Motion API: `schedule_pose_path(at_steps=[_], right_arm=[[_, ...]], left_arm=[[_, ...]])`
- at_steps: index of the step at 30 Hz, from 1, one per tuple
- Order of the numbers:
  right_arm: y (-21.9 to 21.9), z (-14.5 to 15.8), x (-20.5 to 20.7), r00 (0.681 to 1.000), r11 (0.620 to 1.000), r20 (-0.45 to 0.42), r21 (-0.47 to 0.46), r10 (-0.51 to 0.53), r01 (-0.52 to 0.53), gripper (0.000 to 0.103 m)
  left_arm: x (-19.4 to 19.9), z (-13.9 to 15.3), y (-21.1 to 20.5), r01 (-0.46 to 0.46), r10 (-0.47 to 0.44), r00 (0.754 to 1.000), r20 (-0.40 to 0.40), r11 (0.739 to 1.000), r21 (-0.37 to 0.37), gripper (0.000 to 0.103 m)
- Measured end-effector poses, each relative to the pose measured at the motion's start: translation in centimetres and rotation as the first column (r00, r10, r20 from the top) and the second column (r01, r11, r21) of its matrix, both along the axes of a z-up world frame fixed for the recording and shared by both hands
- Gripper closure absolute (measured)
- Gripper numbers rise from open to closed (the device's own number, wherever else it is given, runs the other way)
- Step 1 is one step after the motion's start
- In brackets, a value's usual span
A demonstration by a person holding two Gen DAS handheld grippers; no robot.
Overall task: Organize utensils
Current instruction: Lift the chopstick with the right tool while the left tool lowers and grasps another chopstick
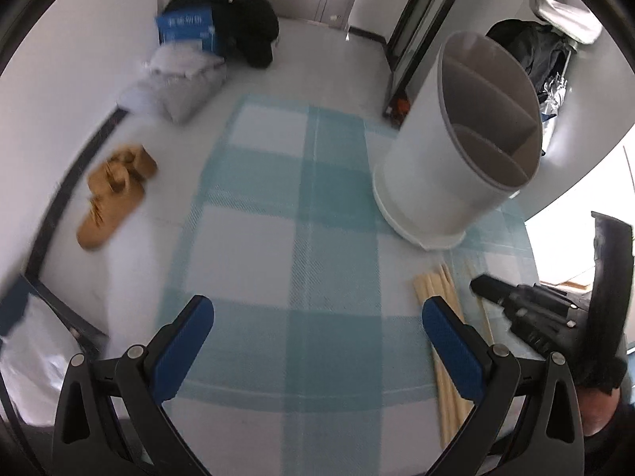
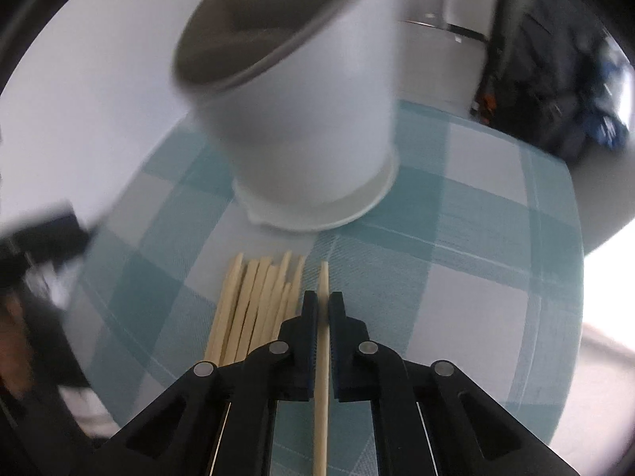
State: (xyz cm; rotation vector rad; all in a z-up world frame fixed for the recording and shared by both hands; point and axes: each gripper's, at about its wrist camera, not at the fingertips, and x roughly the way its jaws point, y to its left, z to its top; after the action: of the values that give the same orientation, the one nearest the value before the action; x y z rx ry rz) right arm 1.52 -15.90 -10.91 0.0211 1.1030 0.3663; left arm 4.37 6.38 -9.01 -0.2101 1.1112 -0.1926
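Note:
A white round utensil holder (image 1: 456, 146) with inner dividers stands on a teal checked cloth (image 1: 278, 238); it also shows in the right wrist view (image 2: 309, 119). Several wooden chopsticks (image 2: 258, 301) lie in a bunch on the cloth in front of the holder, also seen in the left wrist view (image 1: 444, 297). My right gripper (image 2: 323, 305) is shut on a single chopstick (image 2: 322, 377), just right of the bunch. My left gripper (image 1: 317, 329) is open and empty over the cloth, left of the chopsticks. The right gripper (image 1: 516, 305) shows at the right edge there.
The table edge (image 2: 571, 182) curves close on the right. On the floor beyond are brown slippers (image 1: 111, 194), a grey bag (image 1: 178, 83), a blue box (image 1: 186, 29) and a dark bundle (image 1: 250, 27).

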Motion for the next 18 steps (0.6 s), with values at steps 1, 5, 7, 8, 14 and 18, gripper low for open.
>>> schedule_pose_path(at_steps=[1, 5, 7, 8, 14, 18], right_arm=[[-1.0, 0.6, -0.2, 0.999, 0.999, 0.015, 0.039, -0.035, 0.034, 0.098], [-4.0, 2.8, -1.0, 0.991, 0.978, 0.067, 0.179, -0.118, 0.105, 0.098], [-6.2, 3.6, -1.1, 0.981, 0.956, 0.097, 0.258, -0.169, 0.140, 0.098], [-6.8, 3.9, -1.4, 0.977, 0.947, 0.108, 0.286, -0.186, 0.148, 0.098], [-9.5, 6.3, -3.3, 0.936, 0.888, 0.167, 0.404, -0.309, 0.221, 0.098], [-10.3, 7.4, -3.9, 0.912, 0.893, 0.234, 0.385, -0.336, 0.231, 0.098]], left_arm=[[-0.1, 0.0, -0.2, 0.000, 0.000, 1.000, -0.004, 1.000, 0.002, 0.001], [-0.6, -0.3, -2.7, 0.055, -0.054, 0.998, -0.008, 0.997, 0.048, 0.001], [-0.9, -0.7, -3.6, 0.075, -0.073, 0.997, -0.020, 0.994, 0.076, 0.001], [-1.0, -1.0, -4.2, 0.084, -0.081, 0.996, -0.033, 0.993, 0.087, 0.001], [-1.3, -2.3, -5.8, 0.131, -0.116, 0.989, -0.096, 0.978, 0.164, 0.001], [-1.4, -3.0, -6.0, 0.149, -0.123, 0.985, -0.122, 0.962, 0.227, 0.001]])
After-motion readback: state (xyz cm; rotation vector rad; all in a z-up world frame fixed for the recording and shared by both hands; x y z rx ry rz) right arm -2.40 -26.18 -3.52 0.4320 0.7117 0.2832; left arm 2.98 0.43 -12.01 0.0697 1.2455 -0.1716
